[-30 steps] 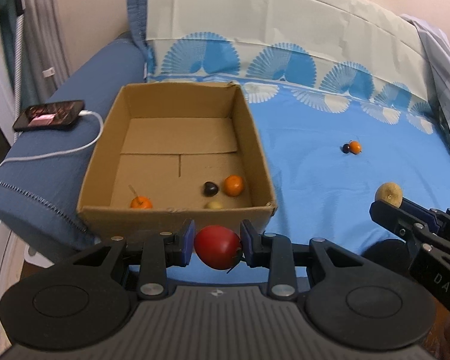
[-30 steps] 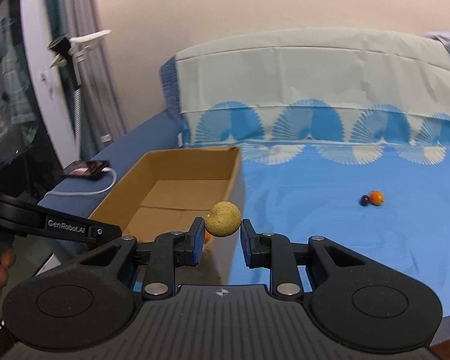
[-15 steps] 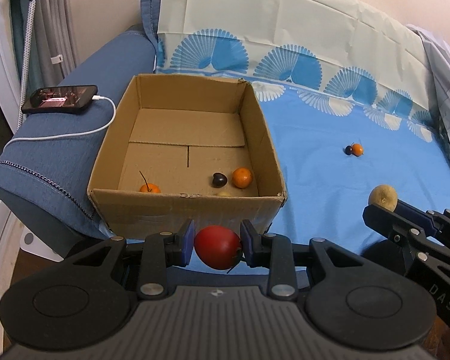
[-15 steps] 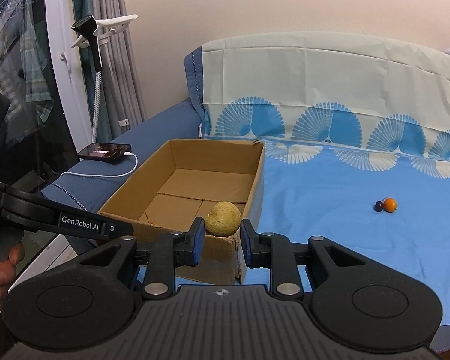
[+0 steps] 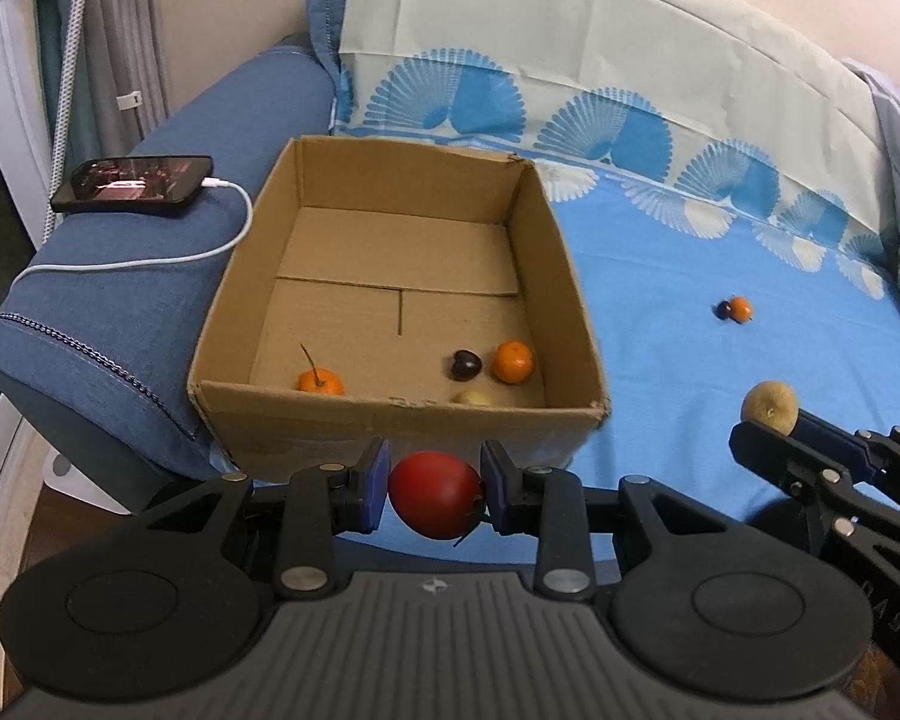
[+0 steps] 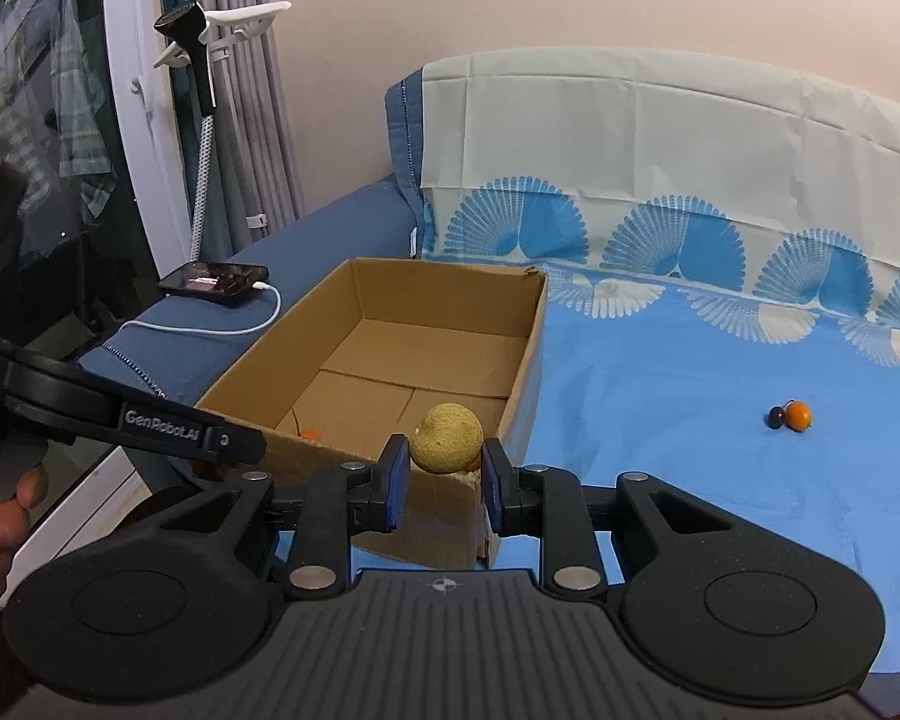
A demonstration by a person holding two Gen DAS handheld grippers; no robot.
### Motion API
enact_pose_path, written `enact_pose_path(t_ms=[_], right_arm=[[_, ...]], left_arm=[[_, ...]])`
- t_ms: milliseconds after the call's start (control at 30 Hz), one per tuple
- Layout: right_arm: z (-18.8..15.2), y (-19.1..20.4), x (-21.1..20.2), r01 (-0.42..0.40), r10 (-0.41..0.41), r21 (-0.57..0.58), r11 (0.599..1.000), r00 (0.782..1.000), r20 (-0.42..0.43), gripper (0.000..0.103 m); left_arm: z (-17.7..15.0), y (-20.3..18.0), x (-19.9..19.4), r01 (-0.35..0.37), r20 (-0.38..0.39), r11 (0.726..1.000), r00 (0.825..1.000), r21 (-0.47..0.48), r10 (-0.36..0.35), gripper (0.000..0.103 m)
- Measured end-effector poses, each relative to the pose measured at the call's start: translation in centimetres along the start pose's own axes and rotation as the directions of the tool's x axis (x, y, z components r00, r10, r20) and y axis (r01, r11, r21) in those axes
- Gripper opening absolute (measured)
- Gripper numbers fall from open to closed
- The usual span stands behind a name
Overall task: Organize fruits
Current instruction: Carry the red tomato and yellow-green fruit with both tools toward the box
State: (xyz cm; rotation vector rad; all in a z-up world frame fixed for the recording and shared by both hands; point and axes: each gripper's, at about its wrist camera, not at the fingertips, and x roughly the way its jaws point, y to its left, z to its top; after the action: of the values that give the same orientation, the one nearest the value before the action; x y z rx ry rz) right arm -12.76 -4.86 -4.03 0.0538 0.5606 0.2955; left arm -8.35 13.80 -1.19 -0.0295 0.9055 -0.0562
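- Fruits head for the cardboard box (image 5: 384,420) on the bed (image 5: 690,312): the left tongs (image 5: 435,489) grip a red tomato-like fruit (image 5: 435,503), pads pressed on both its sides, just short of the box's near wall.
- The box opening lies at 12 o'clock from the left tongs, slightly beyond and below the held fruit; by my reading the coming move is a short carry forward over that wall.
- The right tongs (image 6: 444,468) clasp a yellow-brown round fruit (image 6: 447,438) and hover over the box's near right corner, the interior at about 11 o'clock from them. Both are close; the right pair looks nearer to a drop.
- Inside already, along the near wall: a stemmed orange fruit (image 5: 320,382) at left, a dark fruit (image 5: 465,365), another orange fruit (image 5: 513,362) and a pale fruit (image 5: 476,398), partly hidden, at right.
- Two small fruits, one orange (image 5: 740,308) and one dark (image 5: 723,310), touch each other on the sheet at 2 o'clock, well apart from the box.
- A charging phone (image 5: 132,185) rests on the blue cushion at 10 o'clock.
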Motion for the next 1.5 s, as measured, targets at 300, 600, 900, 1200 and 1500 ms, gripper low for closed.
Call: enact_pose_path(t_ms=[300, 600, 900, 1200, 1500], right_arm=[[0.9, 0.0, 3.7, -0.017, 0.018, 0.018, 1.000, 0.998, -0.053, 0.027], [1.9, 0.0, 8.1, -0.023, 0.024, 0.005, 1.000, 0.995, -0.094, 0.027], [2.7, 0.2, 13.8, -0.022, 0.022, 0.004, 1.000, 0.989, -0.146, 0.027], [2.7, 0.5, 19.2, -0.036, 0.033, -0.015, 0.999, 0.979, -0.202, 0.027], [1.8, 0.6, 22.1, -0.043, 0.035, -0.028, 0.999, 0.967, -0.254, 0.027]], left_arm=[[2.5, 1.4, 2.4, -0.023, -0.016, 0.999, 1.000, -0.027, 0.022, 0.036], [5.5, 2.3, 5.8, -0.030, -0.025, 0.999, 0.999, -0.042, 0.029, 0.036], [7.4, 3.6, 10.9, -0.039, -0.080, 0.997, 0.996, -0.062, 0.034, 0.036], [8.0, 5.0, 15.8, -0.059, -0.149, 0.996, 0.988, -0.069, 0.048, 0.036], [7.8, 5.1, 19.3, -0.086, -0.192, 0.995, 0.978, -0.048, 0.075, 0.036]])
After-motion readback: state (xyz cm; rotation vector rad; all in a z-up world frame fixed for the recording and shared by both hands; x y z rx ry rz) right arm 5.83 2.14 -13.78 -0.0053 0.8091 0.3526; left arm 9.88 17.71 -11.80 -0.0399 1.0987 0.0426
